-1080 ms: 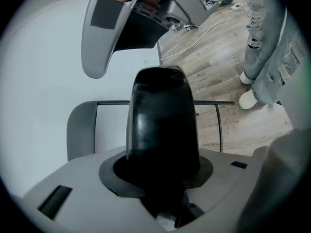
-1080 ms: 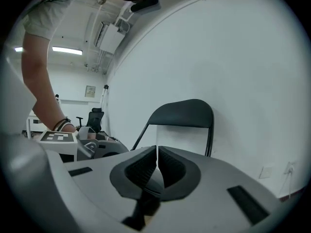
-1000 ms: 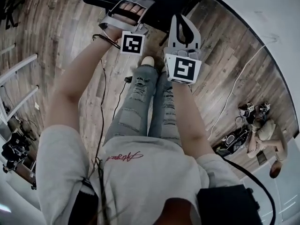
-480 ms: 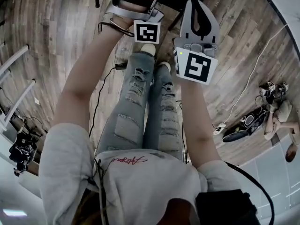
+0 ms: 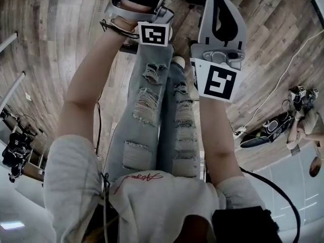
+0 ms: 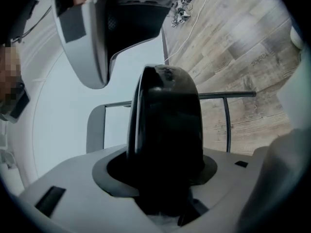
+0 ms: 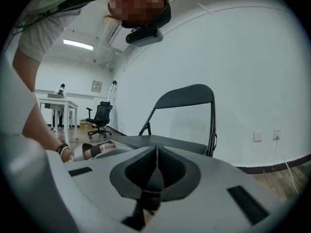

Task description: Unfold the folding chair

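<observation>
Black metal folding chair (image 7: 187,97) stands opened straight ahead of both grippers, backrest upright beyond its level seat (image 7: 175,143). Left gripper (image 5: 137,11) is nearer, its jaws opening with the seat's padded edge (image 6: 167,125) between them; right gripper (image 7: 155,176) is closed, empty.

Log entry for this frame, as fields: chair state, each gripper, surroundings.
chair: folding chair stands unfolded, seat down, backrest up, in front of a white wall
left gripper: left gripper has its jaws opening, with the seat's edge between them
right gripper: right gripper is shut and empty, pointing toward the chair
floor: wood planks
background: office chair and a desk farther back in the room
task status: the chair looks fully opened
</observation>
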Tool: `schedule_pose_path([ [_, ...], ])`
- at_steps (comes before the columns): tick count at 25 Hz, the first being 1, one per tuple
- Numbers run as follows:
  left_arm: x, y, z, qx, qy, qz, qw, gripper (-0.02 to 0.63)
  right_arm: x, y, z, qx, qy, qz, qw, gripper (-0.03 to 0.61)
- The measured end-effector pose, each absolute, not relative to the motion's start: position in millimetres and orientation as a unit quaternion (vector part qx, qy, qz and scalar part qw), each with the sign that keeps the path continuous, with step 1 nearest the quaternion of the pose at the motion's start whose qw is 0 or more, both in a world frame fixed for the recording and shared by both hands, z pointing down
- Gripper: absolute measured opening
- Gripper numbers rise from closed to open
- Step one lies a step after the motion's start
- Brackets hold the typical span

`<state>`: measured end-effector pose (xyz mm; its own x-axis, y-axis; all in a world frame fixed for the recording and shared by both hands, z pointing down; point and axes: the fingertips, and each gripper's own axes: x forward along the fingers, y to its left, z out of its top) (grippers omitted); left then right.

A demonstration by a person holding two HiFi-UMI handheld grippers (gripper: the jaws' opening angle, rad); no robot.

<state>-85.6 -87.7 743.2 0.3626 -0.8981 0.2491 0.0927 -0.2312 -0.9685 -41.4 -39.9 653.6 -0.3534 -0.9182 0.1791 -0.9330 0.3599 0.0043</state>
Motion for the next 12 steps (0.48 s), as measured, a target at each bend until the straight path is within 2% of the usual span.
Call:
schedule_pose_path([
  [5,-88,-43,778,-0.632,0.336,-0.470,0.516,0.295,-51,-10,670,0.542,-0.836,0.039,0.071,0.025],
  [12,-70,-25,776,-0.650,0.359,-0.436,0.509,0.295,-45,13,689,0.547,-0.834,0.035,0.064,0.025],
])
